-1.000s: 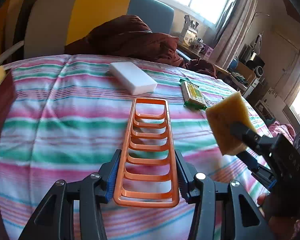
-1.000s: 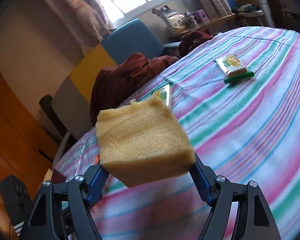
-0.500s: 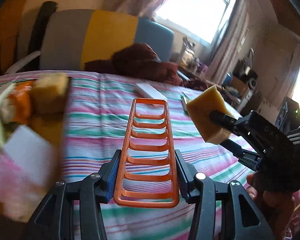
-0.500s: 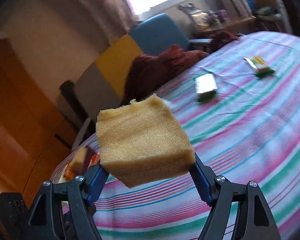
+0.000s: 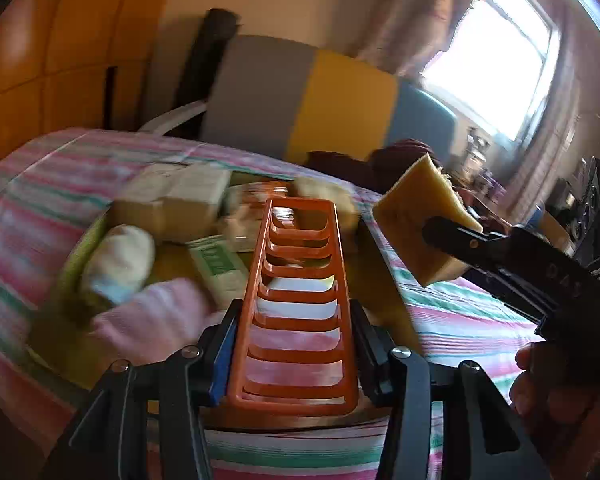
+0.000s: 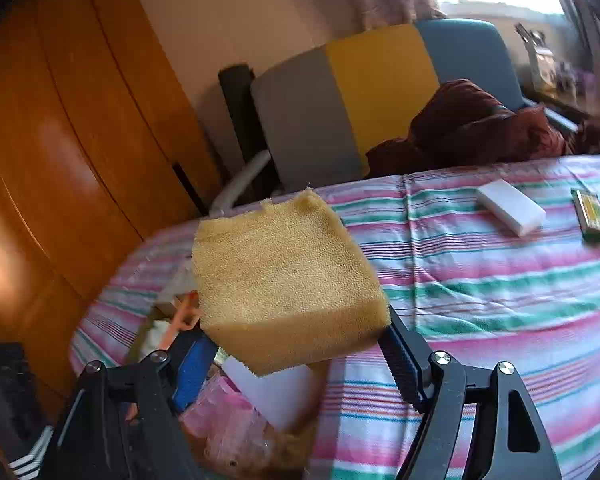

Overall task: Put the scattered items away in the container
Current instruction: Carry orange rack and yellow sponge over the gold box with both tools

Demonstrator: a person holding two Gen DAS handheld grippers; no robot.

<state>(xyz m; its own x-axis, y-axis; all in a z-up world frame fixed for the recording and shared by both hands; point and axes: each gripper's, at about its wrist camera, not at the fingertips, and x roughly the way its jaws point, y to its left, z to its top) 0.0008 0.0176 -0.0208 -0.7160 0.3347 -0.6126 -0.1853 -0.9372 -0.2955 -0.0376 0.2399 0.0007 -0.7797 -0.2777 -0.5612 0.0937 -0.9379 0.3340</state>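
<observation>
Both your grippers have swung left since a second ago, so the container (image 5: 384,280) now lies under the left gripper (image 5: 292,356), where bare striped bedspread (image 5: 460,312) lay before. Your left gripper pinches the near end of the orange rack (image 5: 296,304), which reaches out over the container's blurred contents: a pink bundle (image 5: 152,320), a pale roll (image 5: 120,260), a green-printed packet (image 5: 220,268). Your right gripper (image 6: 296,356) squeezes the yellow sponge (image 6: 284,288) from both sides, holding it above the container's right edge, clear of everything inside. Well apart, on the far right of the bedspread, the white block (image 6: 510,207) and the green packet (image 6: 590,216) lie side by side, not touching.
</observation>
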